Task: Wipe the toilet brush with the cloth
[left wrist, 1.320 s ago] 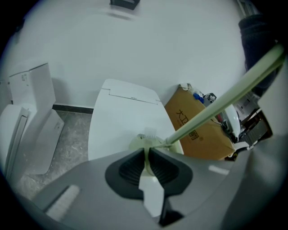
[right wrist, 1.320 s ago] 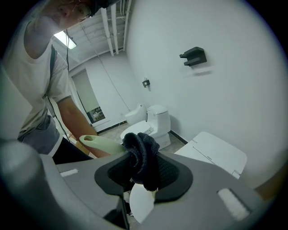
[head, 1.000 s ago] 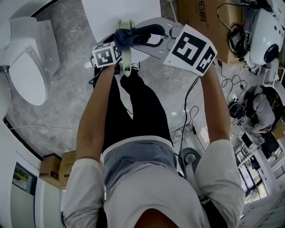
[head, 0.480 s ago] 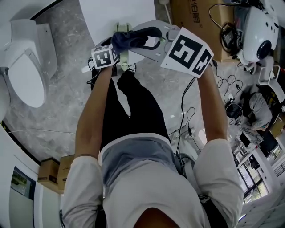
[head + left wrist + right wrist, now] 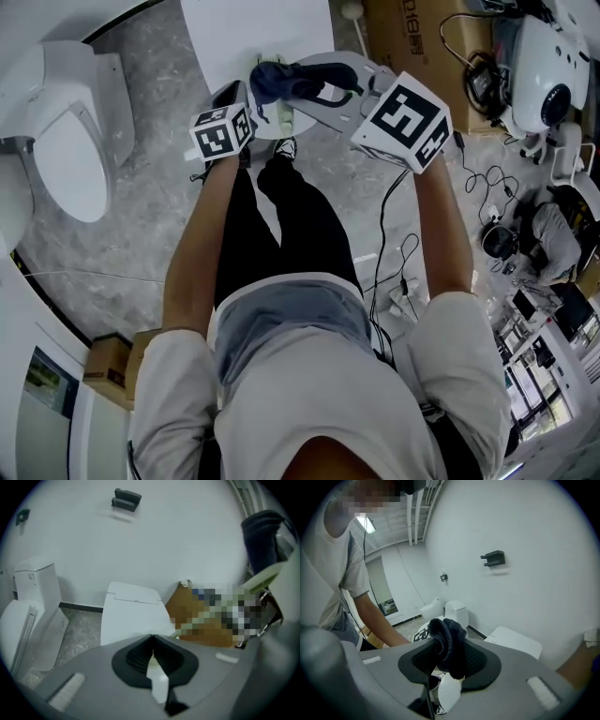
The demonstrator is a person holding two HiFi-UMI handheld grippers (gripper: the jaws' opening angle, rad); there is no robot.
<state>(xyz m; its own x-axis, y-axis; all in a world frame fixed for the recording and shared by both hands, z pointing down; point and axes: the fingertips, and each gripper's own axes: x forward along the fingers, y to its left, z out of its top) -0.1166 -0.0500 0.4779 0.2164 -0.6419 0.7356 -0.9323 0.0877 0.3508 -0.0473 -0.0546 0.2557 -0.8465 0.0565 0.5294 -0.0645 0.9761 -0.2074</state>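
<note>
a white toilet stands on the grey marbled floor at left. a cardboard box and loose cables sit at right. a black bracket hangs on the wall.

This looks like a test lab or workshop fitted out as a mock bathroom. Several white toilets stand on a grey marbled floor before a bare white wall with a black bracket. To the right are cardboard boxes, loose cables, a white machine and a person among equipment.
</note>
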